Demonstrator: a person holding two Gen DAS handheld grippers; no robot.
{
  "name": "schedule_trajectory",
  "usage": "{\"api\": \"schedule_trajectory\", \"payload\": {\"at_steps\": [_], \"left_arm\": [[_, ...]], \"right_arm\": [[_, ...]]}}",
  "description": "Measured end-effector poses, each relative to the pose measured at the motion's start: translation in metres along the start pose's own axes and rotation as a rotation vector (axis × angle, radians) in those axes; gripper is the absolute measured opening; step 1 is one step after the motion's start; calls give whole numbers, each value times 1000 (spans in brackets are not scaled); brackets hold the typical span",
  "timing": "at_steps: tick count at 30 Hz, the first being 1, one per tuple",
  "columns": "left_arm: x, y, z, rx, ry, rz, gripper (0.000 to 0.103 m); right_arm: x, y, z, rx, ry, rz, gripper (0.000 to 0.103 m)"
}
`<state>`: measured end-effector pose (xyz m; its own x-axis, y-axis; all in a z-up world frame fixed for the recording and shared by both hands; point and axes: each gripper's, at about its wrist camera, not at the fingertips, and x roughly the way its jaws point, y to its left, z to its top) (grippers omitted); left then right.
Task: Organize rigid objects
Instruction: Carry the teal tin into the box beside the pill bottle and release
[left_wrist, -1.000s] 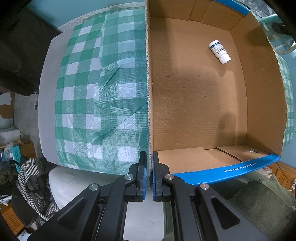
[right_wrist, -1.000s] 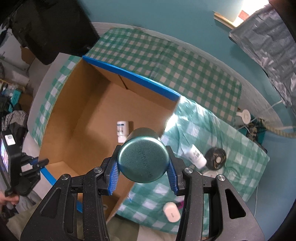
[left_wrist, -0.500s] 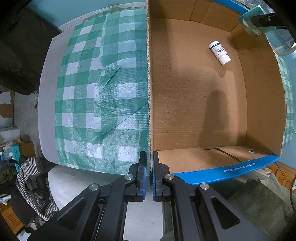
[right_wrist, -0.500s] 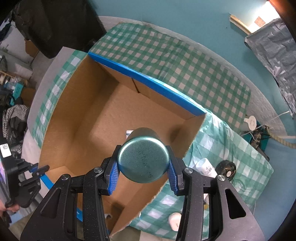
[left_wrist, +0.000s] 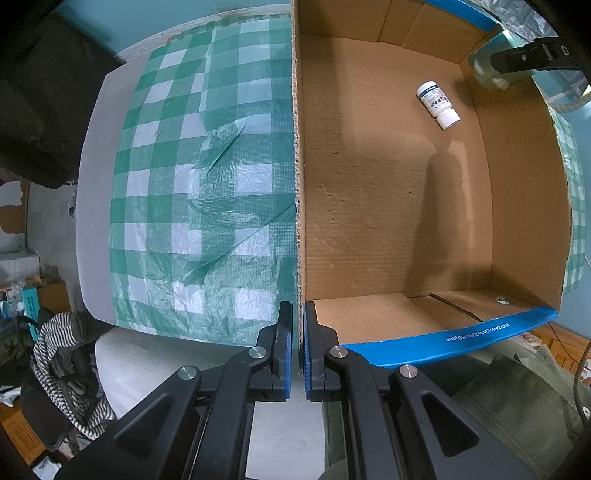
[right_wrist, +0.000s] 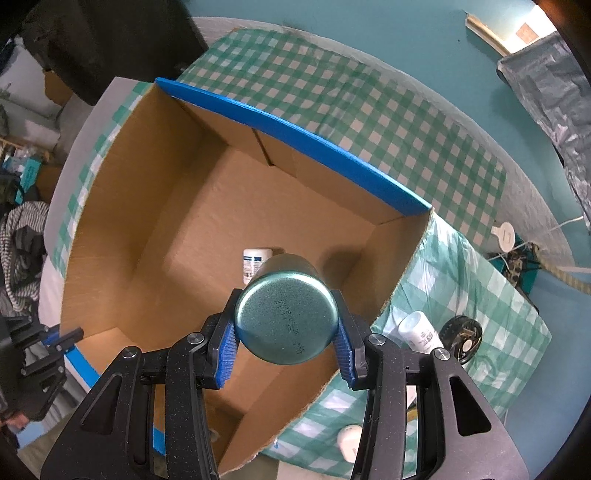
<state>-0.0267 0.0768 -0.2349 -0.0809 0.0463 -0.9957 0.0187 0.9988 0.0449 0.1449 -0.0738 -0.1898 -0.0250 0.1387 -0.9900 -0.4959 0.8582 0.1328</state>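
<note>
Now over the cardboard box (right_wrist: 177, 236), lower than before: right gripper (right_wrist: 286, 349) jaws clamp the can (right_wrist: 286, 319). Left gripper (left_wrist: 297, 345) clenched, seemingly on the box wall.

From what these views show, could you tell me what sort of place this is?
Probably a lived-in home room: a checked tablecloth covers the table, striped clothing is heaped beside it, and a cardboard box collects household containers.

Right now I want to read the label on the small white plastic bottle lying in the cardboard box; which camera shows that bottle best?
The left wrist view: the small white plastic bottle lies fully visible. In the right wrist view the teal metal can hides most of it.
</note>
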Motion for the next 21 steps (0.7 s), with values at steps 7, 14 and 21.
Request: {"api": "schedule_trajectory", "payload": {"at_steps": [7,14,21], "left_arm": [[2,-2,0,1,1,1,5],[2,-1,0,2,0,2,5],[2,-1,0,3,-1,2,5]], "right_arm": [[-2,-3,-1,23,-9,-10,51],[-13,-4,-5,25,-34,-10,56],[-27,-6,-13,36,-67,-4,59]]}}
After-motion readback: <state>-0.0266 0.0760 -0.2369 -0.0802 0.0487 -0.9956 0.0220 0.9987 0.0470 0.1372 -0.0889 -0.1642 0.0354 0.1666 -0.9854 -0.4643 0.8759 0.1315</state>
